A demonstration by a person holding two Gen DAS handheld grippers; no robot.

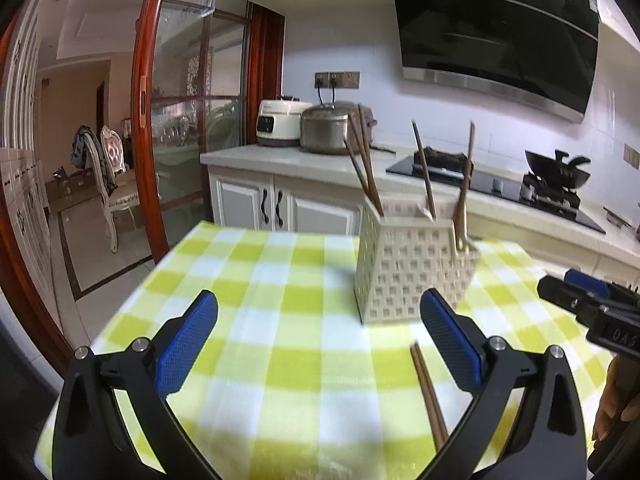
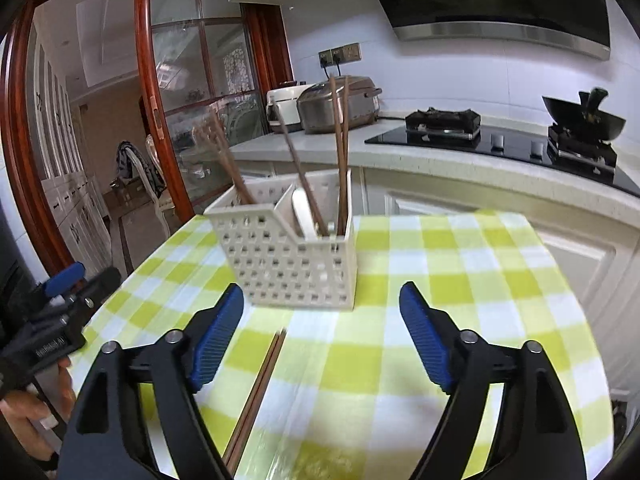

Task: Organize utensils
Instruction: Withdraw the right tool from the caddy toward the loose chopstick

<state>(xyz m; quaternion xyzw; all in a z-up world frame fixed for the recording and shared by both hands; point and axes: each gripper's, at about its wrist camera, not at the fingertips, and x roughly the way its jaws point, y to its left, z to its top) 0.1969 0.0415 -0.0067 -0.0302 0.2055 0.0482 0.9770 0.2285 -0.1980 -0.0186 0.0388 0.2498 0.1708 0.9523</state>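
Note:
A cream perforated utensil caddy [image 1: 412,268] [image 2: 288,264] stands on the green-and-white checked tablecloth [image 1: 280,320] [image 2: 460,280]. Several brown chopsticks [image 1: 364,160] [image 2: 340,152] and a white spoon [image 2: 302,212] stand upright in its compartments. One pair of brown chopsticks [image 1: 430,396] [image 2: 256,392] lies flat on the cloth in front of the caddy. My left gripper [image 1: 318,312] is open and empty, just left of the lying pair. My right gripper [image 2: 322,300] is open and empty, with the pair lying by its left finger [image 2: 218,332].
Behind the table runs a kitchen counter [image 1: 280,160] with two rice cookers [image 1: 324,128], a black hob [image 2: 480,140] and a wok [image 2: 584,120]. A range hood [image 1: 496,32] hangs above. A red-framed glass door [image 1: 192,120] is at left. The table's left edge drops to tiled floor [image 1: 96,248].

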